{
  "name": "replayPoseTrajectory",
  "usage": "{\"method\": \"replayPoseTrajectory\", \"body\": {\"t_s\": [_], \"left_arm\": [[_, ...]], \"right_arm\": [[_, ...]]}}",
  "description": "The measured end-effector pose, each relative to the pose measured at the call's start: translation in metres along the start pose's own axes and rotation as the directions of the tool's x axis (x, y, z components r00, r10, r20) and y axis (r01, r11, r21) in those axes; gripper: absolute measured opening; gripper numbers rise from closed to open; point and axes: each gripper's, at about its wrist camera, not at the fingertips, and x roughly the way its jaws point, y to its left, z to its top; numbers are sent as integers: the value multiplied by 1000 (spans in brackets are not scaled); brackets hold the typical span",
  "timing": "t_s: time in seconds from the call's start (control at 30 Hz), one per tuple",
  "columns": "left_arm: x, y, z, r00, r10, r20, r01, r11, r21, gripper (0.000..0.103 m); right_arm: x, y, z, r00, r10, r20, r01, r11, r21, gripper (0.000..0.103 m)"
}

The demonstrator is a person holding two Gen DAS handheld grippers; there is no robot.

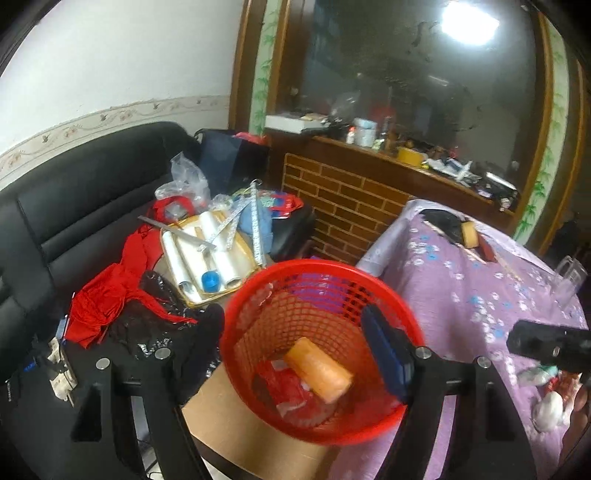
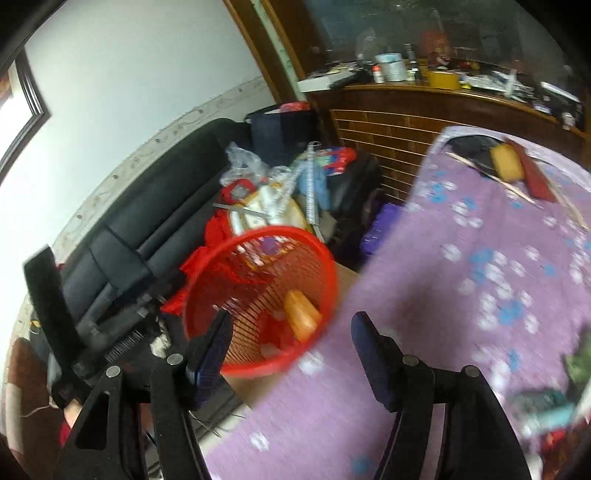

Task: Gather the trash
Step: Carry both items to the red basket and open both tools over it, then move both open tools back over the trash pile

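Left tongs [image 1: 295,354] spread, straddling red basket [image 1: 258,288]

Ahead and to the left of the tool: a white plastered wall [image 1: 122,55] with a pale floral border strip [image 1: 110,116] running along it. Below that, a black leather sofa [image 1: 74,192], heaped with clutter. Straight ahead, a dark glass cabinet front in a brown wooden frame [image 1: 424,74], throwing back the glare of a bright ceiling light [image 1: 467,22]. Beneath the glass, a brown wooden ledge [image 1: 369,155] crowded with small items, over a panel of orange-brown brick pattern [image 1: 343,206]. To the right and close by, a table under a purple floral cloth [image 1: 461,295]. Far left in the right wrist view, a dark-framed window edge [image 2: 31,99], bright with daylight.
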Motion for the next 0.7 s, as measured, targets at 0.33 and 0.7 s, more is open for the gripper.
{"method": "replayPoseTrajectory", "body": {"t_s": [0.33, 0.7], "left_arm": [[-49, -85, -34, 986, -166, -15, 166, 984, 58, 75], [-66, -217, -84, 939, -315, -140, 340, 913, 226, 75]], "right_arm": [[-96, -72, -92, 997, -53, 57, 47, 992, 114, 71], [-208, -184, -169, 959, -219, 179, 144, 922, 359, 70]]}}
